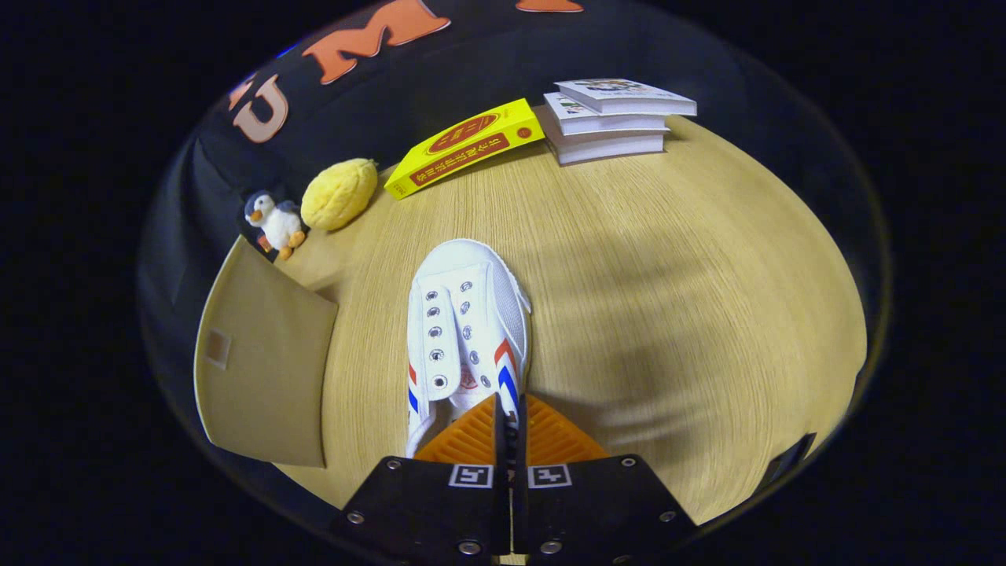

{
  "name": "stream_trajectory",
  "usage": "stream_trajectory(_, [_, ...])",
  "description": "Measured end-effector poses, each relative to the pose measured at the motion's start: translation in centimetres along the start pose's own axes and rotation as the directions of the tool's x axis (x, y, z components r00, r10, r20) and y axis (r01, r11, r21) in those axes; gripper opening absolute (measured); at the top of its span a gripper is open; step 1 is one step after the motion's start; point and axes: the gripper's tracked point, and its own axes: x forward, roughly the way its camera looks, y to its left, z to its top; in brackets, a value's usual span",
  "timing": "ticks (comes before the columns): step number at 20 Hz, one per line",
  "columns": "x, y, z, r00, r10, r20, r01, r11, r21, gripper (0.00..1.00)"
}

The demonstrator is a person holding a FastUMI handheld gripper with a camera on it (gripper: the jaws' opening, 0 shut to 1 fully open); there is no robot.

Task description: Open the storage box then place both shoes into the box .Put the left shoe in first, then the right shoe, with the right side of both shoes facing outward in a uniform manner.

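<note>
The fingers are closed narrow on the heel edge of a white canvas shoe. Its long axis runs straight ahead of them, toe pointing away, on a pale wooden surface. A flat beige box panel lies left of the fingers. Beyond are a yellow book and stacked books.

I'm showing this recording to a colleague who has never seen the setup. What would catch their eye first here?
First the white shoe with red and blue stripes, lying on the wooden table, its rear pinched between the gripper fingers. Beyond it lie a yellow box and a stack of books; left of the shoe sit a yellow plush and a toy penguin.
</note>
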Motion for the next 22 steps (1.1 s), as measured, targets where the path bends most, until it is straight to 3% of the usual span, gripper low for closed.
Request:
stream_trajectory(2, [-0.2, 1.0, -0.7, 0.996, 0.093, 0.000, -0.092, 0.988, 0.127, 0.01])
stream_trajectory(3, [0.0, 1.0, -1.1, 0.996, 0.091, -0.012, -0.088, 0.986, 0.139, 0.02])
stream_trajectory(7, [0.4, 1.2, -0.5, 1.000, 0.029, 0.002, -0.029, 1.000, -0.011, 0.02])
stream_trajectory(9, [0.0, 1.1, -0.3, 1.000, 0.002, 0.002, -0.002, 1.000, -0.026, 0.00])
stream_trajectory(13, [-2.1, 3.0, 1.5, 0.992, 0.112, 0.048, -0.116, 0.991, 0.071, 0.00])
stream_trajectory(22, [-9.3, 12.7, 4.9, 0.957, 0.239, 0.164, -0.252, 0.966, 0.060, 0.00])
